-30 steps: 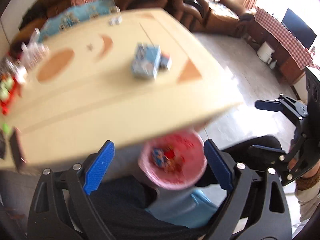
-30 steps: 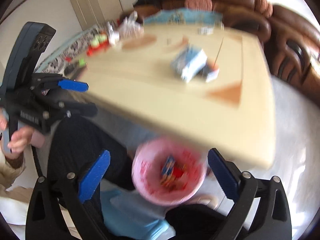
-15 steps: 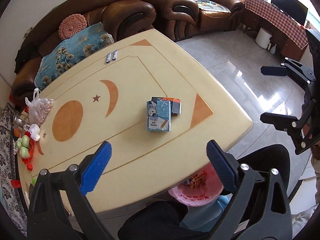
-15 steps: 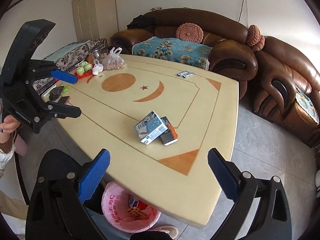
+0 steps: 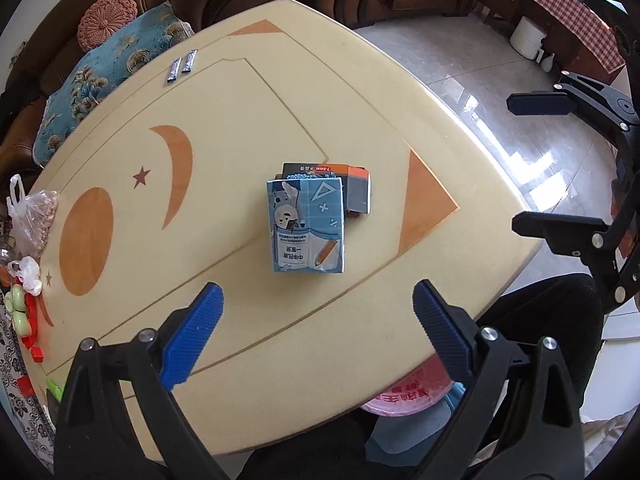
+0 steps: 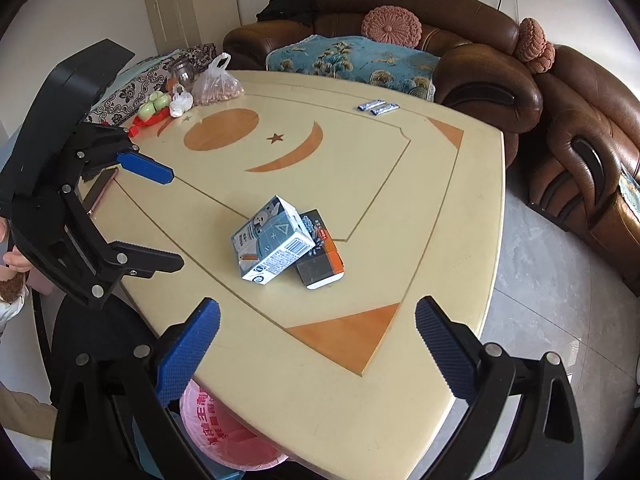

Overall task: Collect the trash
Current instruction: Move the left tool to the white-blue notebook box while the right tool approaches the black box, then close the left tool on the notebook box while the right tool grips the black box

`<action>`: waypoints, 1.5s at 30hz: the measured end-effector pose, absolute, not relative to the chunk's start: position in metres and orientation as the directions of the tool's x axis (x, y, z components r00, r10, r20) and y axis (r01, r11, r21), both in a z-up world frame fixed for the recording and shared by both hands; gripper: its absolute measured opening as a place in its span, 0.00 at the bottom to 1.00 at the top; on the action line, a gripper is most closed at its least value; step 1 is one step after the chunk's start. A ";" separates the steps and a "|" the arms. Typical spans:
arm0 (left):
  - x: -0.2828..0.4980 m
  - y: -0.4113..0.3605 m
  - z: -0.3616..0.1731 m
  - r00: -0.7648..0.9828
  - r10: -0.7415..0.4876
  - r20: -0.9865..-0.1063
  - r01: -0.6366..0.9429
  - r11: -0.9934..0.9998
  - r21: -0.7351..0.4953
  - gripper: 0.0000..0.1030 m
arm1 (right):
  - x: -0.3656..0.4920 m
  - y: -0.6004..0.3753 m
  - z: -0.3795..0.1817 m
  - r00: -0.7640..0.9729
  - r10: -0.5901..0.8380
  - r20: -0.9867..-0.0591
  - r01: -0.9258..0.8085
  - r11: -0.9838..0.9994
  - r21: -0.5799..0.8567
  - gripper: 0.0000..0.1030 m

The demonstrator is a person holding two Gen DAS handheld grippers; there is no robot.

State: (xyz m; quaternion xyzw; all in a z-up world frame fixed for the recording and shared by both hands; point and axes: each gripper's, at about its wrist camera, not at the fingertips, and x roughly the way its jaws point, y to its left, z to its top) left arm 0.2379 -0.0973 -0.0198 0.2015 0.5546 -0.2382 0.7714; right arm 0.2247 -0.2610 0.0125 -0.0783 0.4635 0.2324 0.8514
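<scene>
Left wrist view: left gripper [image 5: 318, 312] hovering above the near part of the cream table [image 5: 360, 92], blue-padded fingers [image 5: 192, 336] spread wide, nothing between them. Just beyond the fingertips, a light-blue carton [image 5: 306, 226] lying flat on the tabletop, partly overlapping a dark box with an orange end [image 5: 352, 190] at its far right side. Past the carton toward the sofa edge, two small silver sachets [image 5: 182, 66] side by side. Far to the carton's left, at the table's edge, a plastic bag of nuts [image 5: 34, 216] and some green and red items. Peeking out under the near table edge, below and right of the carton, a pink trash bag [image 5: 408, 394]. Off the table to the carton's right, right gripper [image 5: 548, 164] over the tiled floor, jaws parted wide and empty.

Right wrist view: right gripper [image 6: 318, 334] poised over the near corner of the table [image 6: 460, 208], fingers [image 6: 444, 348] set far apart, holding nothing. Beyond them, the carton [image 6: 272, 250] tilted, leaning on the dark box [image 6: 322, 262] that touches its right side. Well beyond the carton, the sachets [image 6: 378, 107] near the sofa edge. Far left of the carton, the nut bag [image 6: 216, 84]. Under the near edge, below and left of the carton, the trash bag [image 6: 224, 440]. Left of the carton, left gripper [image 6: 168, 220], jaws wide apart and empty, with a phone [image 6: 100, 192] lying on the table behind it.
</scene>
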 end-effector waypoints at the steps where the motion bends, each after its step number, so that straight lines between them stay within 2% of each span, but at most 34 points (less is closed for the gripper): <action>1: 0.242 -0.099 -0.027 0.262 -0.139 -0.955 0.593 0.804 0.045 0.91 | 0.230 -0.260 0.004 0.446 0.327 -0.833 -0.474 0.876 0.090 0.93; 9: 0.267 -0.109 -0.065 0.197 -0.141 -0.970 0.606 0.795 0.008 0.90 | 0.262 -0.240 -0.047 0.351 0.333 -0.875 -0.531 0.841 0.108 0.93; 17: 0.286 -0.112 -0.091 0.177 -0.112 -0.978 0.607 0.794 0.019 0.90 | 0.296 -0.223 -0.085 0.251 0.349 -0.903 -0.614 0.779 0.130 0.93; 31: 0.298 -0.108 -0.118 0.151 -0.118 -0.981 0.621 0.784 0.001 0.90 | 0.317 -0.207 -0.110 0.232 0.401 -0.886 -0.731 0.673 0.113 0.92; 34: 0.297 -0.110 -0.121 0.146 -0.114 -0.983 0.631 0.776 0.004 0.90 | 0.320 -0.201 -0.115 0.238 0.401 -0.885 -0.749 0.655 0.096 0.85; 36: 0.300 -0.110 -0.123 0.140 -0.121 -0.983 0.623 0.782 -0.007 0.90 | 0.321 -0.197 -0.118 0.241 0.404 -0.883 -0.760 0.644 0.087 0.76; 40: 0.302 -0.111 -0.126 0.137 -0.122 -0.983 0.623 0.782 -0.010 0.88 | 0.321 -0.195 -0.121 0.253 0.398 -0.882 -0.775 0.630 0.062 0.68; 45: 0.303 -0.113 -0.131 0.118 -0.115 -0.986 0.621 0.784 -0.017 0.76 | 0.324 -0.196 -0.120 0.286 0.400 -0.871 -0.767 0.641 0.043 0.52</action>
